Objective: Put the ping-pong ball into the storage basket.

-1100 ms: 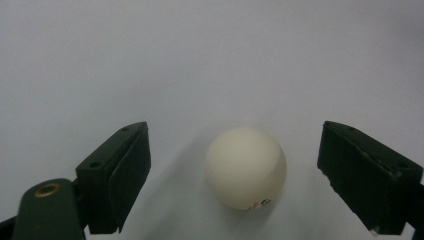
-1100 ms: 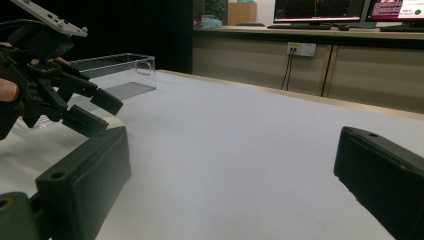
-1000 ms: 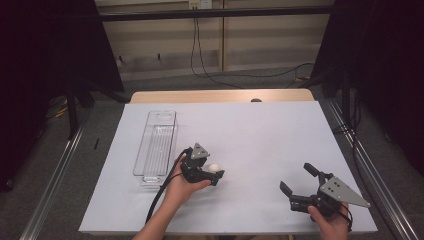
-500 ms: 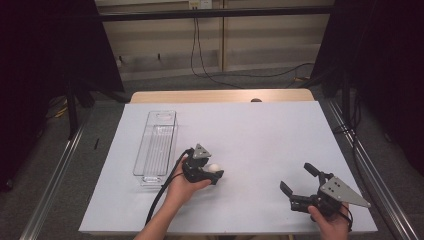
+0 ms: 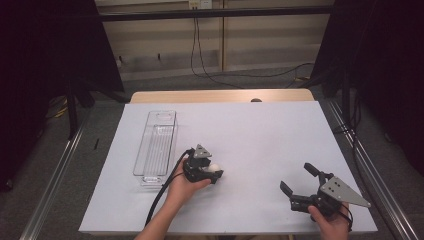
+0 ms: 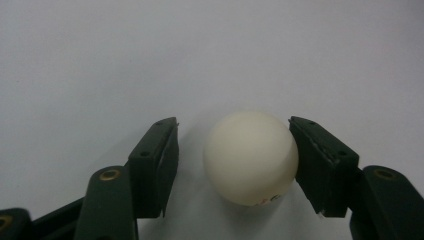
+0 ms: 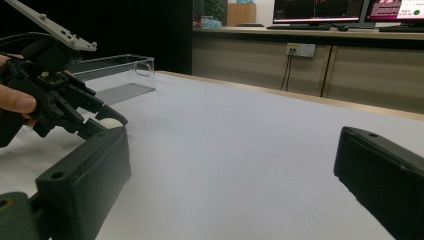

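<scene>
Closing in from both sides, the jaws of the left gripper [image 6: 232, 165] have just been narrowing around the white ball [image 6: 250, 156], which sits on the white surface [image 5: 260, 135] between them: one pad touches its side while a gap remains at the other, so it is bracketed rather than truly pinched, likely to centre it before a lift. Just beside that hand lies the clear tray [image 5: 156, 146], a plausible place for the ball, while the right gripper [image 5: 299, 184] rests well apart with jaws spread wide, holding nothing, apparently kept out of the way.
</scene>
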A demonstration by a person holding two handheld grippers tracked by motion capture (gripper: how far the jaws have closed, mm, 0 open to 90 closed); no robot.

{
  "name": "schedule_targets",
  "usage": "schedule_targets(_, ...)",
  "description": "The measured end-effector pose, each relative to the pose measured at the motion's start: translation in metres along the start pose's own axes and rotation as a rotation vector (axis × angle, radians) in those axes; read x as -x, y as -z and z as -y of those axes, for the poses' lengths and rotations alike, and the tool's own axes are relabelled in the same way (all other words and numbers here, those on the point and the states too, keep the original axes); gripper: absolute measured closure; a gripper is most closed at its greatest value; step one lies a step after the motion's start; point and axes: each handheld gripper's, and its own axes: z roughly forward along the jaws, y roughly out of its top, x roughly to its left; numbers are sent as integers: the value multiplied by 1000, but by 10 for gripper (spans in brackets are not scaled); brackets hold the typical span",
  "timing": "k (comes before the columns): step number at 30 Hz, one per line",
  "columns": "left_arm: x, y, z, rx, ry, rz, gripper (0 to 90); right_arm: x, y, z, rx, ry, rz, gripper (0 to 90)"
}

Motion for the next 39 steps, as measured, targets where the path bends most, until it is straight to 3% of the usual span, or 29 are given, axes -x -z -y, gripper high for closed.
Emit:
schedule_targets(21,0,0,0,-26,4,4,485,0,0,0,2,-3,10,13)
schedule_targets(24,-2,0,1,-4,11,21,491,0,0,0,4,-2,11,13)
schedule_targets(33,-4,2,0,-19,16,29,509,0,0,0,3,1,9,13)
schedule_targets(39,-4,6,-2,-3,32,37,510,-1,0,0,3,-5,8,13)
